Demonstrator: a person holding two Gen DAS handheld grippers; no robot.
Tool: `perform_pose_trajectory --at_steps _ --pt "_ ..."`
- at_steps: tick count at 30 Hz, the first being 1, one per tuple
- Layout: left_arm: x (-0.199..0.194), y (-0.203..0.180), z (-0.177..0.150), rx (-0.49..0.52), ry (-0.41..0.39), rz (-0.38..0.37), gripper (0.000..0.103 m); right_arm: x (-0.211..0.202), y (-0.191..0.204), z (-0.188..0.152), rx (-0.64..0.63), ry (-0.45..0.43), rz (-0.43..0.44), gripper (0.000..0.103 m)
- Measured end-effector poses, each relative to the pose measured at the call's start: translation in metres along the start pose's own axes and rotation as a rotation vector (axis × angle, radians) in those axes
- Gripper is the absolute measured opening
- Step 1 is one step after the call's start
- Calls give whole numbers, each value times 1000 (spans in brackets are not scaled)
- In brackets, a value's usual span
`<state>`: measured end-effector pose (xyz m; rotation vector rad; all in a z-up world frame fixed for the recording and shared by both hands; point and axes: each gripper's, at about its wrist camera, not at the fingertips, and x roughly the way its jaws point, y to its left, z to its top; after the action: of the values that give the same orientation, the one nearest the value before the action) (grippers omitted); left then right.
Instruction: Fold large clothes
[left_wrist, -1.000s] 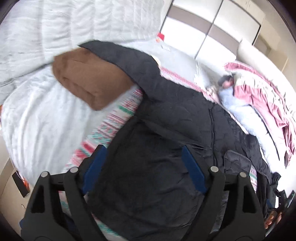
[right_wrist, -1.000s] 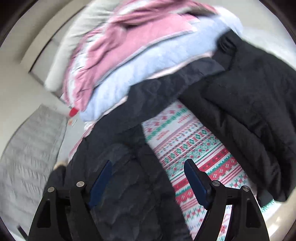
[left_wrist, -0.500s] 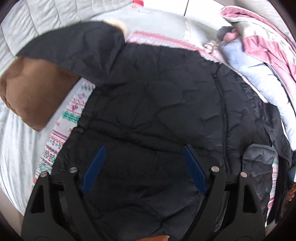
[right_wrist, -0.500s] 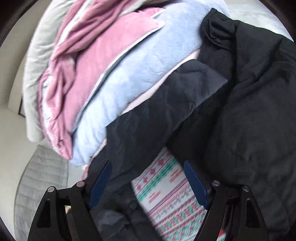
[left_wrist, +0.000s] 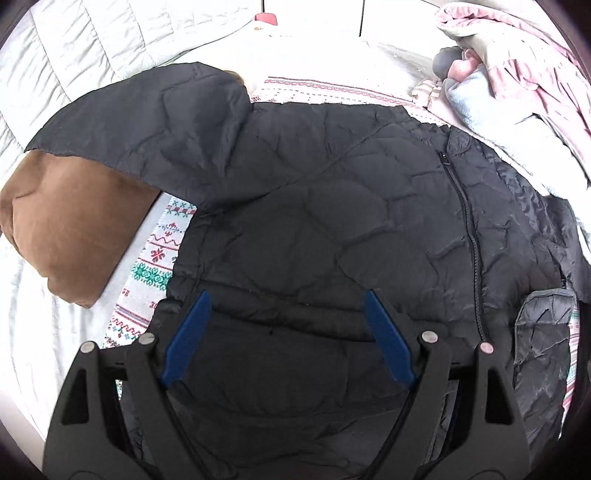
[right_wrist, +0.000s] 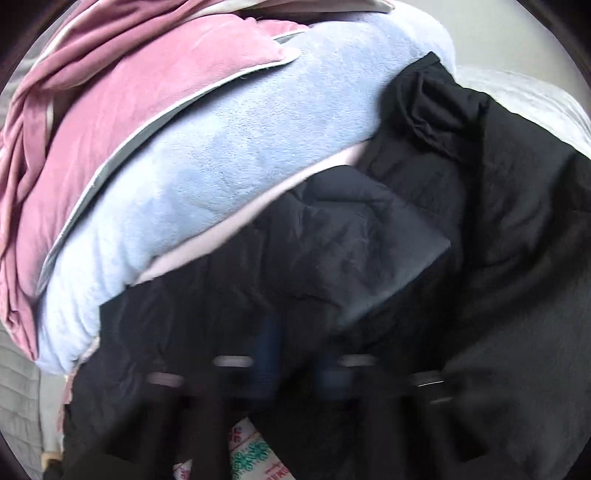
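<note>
across the bed, a white quilted cover (left_wrist: 55, 66) fills the far and left side of the left wrist view, and on it lies a knitted blanket with red, green and white patterned bands (left_wrist: 155, 258). spread over that blanket is the large black quilted puffer jacket (left_wrist: 332, 206), front up, its zipper (left_wrist: 469, 236) running down the right half and one sleeve (left_wrist: 147, 133) reaching out to the left, where its end lies over a brown cushion (left_wrist: 70, 229). at the right edge a grey quilted flap of the jacket (left_wrist: 543, 332) shows its lighter lining. beyond the jacket's right side sits a heap of bedding, a pale blue fleece blanket (right_wrist: 229, 177) under a pink velvet cover with grey piping (right_wrist: 122, 122), and the jacket's dark edge rests against the blue fleece. the left gripper (left_wrist: 284, 306) hangs over the lower middle of the jacket with its blue-padded fingers (left_wrist: 188, 332) spread wide and nothing between them. the right gripper (right_wrist: 295, 365) is heavily blurred at the bottom of its own view, its blue pads drawn almost together in front of dark jacket fabric; whether any cloth is pinched between them cannot be told. a small red object (left_wrist: 266, 17) lies at the far edge of the bed.
</note>
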<state>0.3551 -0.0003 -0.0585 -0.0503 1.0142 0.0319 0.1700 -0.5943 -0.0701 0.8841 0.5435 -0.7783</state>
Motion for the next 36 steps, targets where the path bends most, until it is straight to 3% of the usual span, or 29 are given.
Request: perform_pose_trajectory --at_steps 10,12,15,16,18,21,24,27,30,33,36 --pt "-16 -4 2 16 -55 -107 85 -91 34 24 -121 -387 -102 2" --pt "-15 -9 0 40 -47 -110 85 -93 32 26 -123 -397 -129 2" --pt "-11 -5 1 39 -25 -123 85 -60 20 20 -134 -297 -192 2" --pt "-10 -1 3 31 -22 -124 85 -41 13 17 -126 -224 -195 2" --pt "-10 7 6 6 -27 -125 85 -31 6 10 -122 -188 -179 2" --pt "-15 17 9 -32 -34 -130 85 -60 27 8 -174 -286 -109 2" --pt "-16 29 11 -67 -35 -131 85 -108 81 -5 -298 -443 -11 2" --pt "-14 36 13 -96 -32 -126 85 -147 147 -35 -476 -557 95 2" --pt "-14 40 14 -112 -26 -141 85 -171 223 -94 -714 -599 210 3" --pt "-15 43 15 -112 -37 -135 85 -164 282 -155 -895 -546 303 3" --pt "-14 50 16 -127 -41 -116 85 -128 329 -230 -1089 -452 317 3"
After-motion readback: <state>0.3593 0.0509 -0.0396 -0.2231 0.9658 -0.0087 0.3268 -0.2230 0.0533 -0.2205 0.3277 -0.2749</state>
